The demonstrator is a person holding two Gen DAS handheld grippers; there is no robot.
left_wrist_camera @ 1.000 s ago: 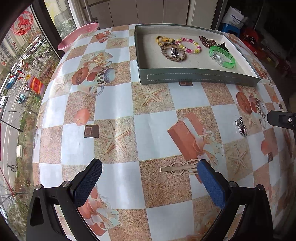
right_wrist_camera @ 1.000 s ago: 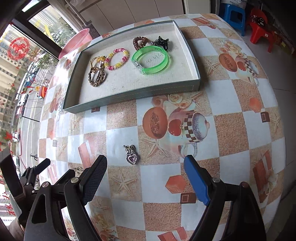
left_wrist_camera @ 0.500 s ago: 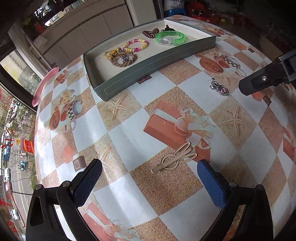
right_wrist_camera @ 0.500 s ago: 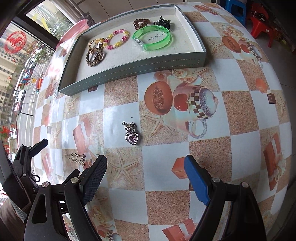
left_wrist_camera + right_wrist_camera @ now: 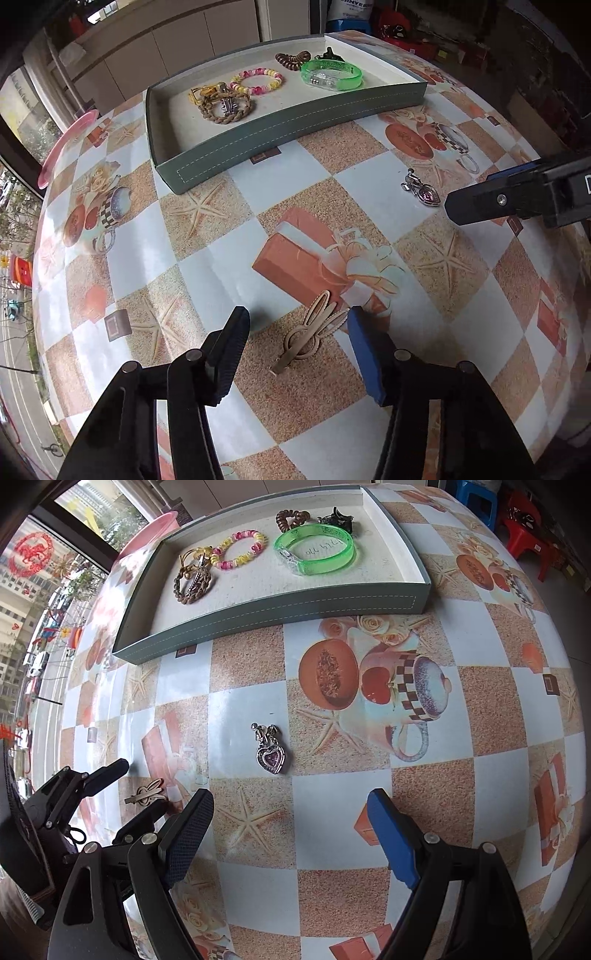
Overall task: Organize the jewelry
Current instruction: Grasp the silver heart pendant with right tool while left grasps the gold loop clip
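A: Where are the claws?

B: The left claw, fingers apart, straddles a gold hair clip low in the frame on the tabletop. The right claw, also apart, sits below a heart pendant at centre.

A: And the tray?

B: The green tray, at the upper centre, holds bracelets.

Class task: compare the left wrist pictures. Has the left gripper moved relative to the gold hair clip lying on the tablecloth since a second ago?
Yes. The left gripper has closed in on the gold hair clip, which now lies between its open fingers; the clip kept its place by the printed gift box.
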